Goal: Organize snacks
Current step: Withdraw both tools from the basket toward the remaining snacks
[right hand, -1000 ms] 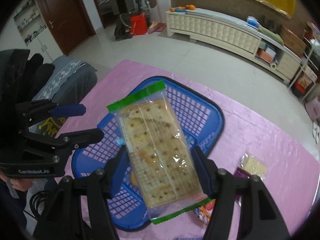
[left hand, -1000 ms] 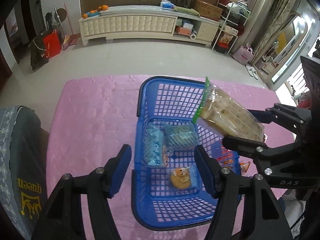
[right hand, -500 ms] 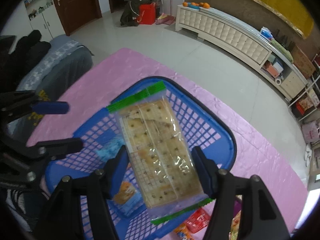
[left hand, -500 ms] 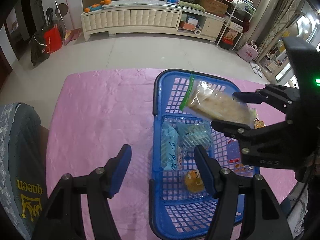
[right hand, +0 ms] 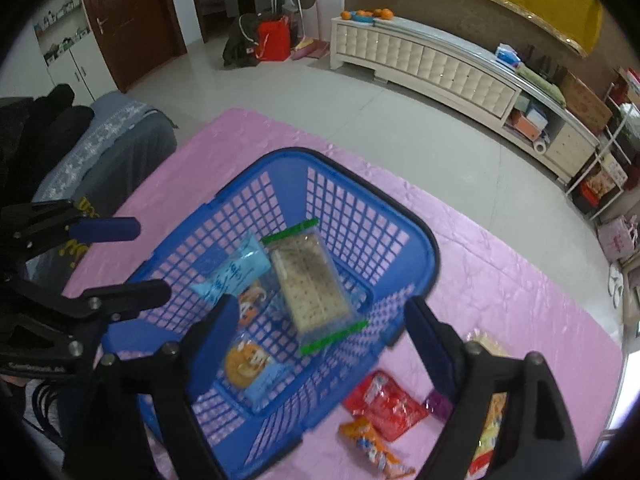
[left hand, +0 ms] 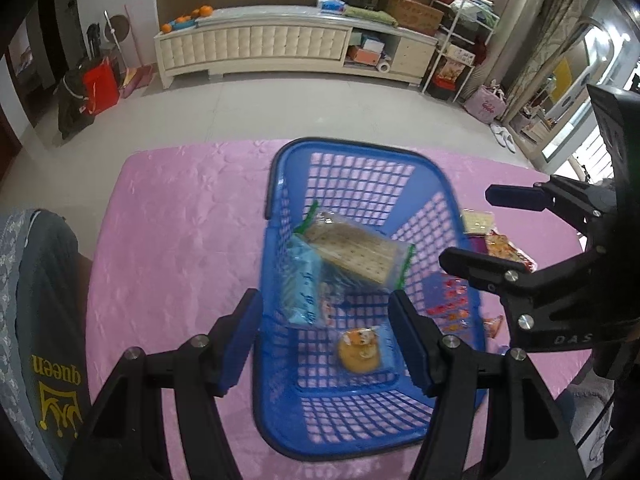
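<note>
In the blue lattice-plastic basket (right hand: pixel 400 240), your flat clear cracker pack (right hand: pixel 312 284) lies, probably on other packets. Right gripper (right hand: pixel 320 320) has just been opening, jaws wide, empty. Left gripper (left hand: pixel 324 320) half-open, empty.

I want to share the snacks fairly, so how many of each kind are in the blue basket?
Cracker pack: 1
Cookie pack: 1
Light blue packet: 1
Total: 3 clearly seen; another packet may be partly hidden under the crackers.
</note>
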### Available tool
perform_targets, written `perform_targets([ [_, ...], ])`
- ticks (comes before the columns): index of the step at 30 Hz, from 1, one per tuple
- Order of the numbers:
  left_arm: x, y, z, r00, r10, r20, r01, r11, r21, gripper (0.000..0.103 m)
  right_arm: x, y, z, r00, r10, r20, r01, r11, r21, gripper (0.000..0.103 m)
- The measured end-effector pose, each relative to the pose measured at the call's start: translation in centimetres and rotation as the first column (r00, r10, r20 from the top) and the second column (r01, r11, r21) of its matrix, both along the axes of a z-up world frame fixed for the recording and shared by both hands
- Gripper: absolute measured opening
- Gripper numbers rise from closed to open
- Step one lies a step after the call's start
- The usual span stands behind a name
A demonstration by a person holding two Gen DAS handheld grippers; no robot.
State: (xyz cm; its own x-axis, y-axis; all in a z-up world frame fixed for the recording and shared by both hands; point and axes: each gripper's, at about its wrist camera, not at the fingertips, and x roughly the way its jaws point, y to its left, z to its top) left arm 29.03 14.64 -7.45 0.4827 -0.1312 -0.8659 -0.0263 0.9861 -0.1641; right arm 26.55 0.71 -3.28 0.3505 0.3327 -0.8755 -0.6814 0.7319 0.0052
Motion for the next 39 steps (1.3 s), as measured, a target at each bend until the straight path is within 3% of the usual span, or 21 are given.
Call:
perform_targets([
  [9, -3.4, -4.2, 3.7, 0.997, -0.05, 0.063, 0.049, 0.999, 0.023, 0.064, -4.6, -4.1, 3.7, 0.998, -0.041, 0.051, 0.04, 0.999, 0.034, 0.087],
  [12, -4.2, -5.7, 4.6, 0.994, -0.06, 0.089, 0.058, 0.998, 0.03, 0.074, -5.5, -5.8, 4.3, 0.996, -0.061, 0.059, 0.058, 0.997, 0.051, 0.087],
  [15, -4.7, -7.6, 5.2, 0.992, -0.076, 0.102, 0.072, 0.997, 0.039, 0.074, -6.5, -7.5, 4.7, 0.994, -0.08, 0.069, 0.076, 0.995, 0.059, 0.087],
  [25, -4.7, -13.9, 4.3, 0.99, -0.124, 0.069, 0.124, 0.992, 0.017, 0.074, -7.6, -14.9, 4.4, 0.981, -0.186, 0.056, 0.181, 0.98, 0.089, 0.087],
  [31, -3.6, -17.6, 2.6, 0.993, -0.115, 0.007, 0.115, 0.993, -0.038, 0.074, -7.2, -19.3, 3.2, 0.969, -0.246, -0.019, 0.246, 0.956, 0.162, 0.087],
  [35, -3.3, -20.3, 1.7, 0.995, -0.095, -0.016, 0.095, 0.995, -0.03, 0.074, -7.1, -21.9, 2.4, 0.949, -0.316, 0.007, 0.312, 0.94, 0.141, 0.087],
  [39, -2.9, -23.0, 0.7, 0.995, -0.094, -0.033, 0.093, 0.995, -0.03, 0.074, -6.6, -24.3, 0.8, 0.937, -0.349, -0.029, 0.349, 0.927, 0.133, 0.087],
])
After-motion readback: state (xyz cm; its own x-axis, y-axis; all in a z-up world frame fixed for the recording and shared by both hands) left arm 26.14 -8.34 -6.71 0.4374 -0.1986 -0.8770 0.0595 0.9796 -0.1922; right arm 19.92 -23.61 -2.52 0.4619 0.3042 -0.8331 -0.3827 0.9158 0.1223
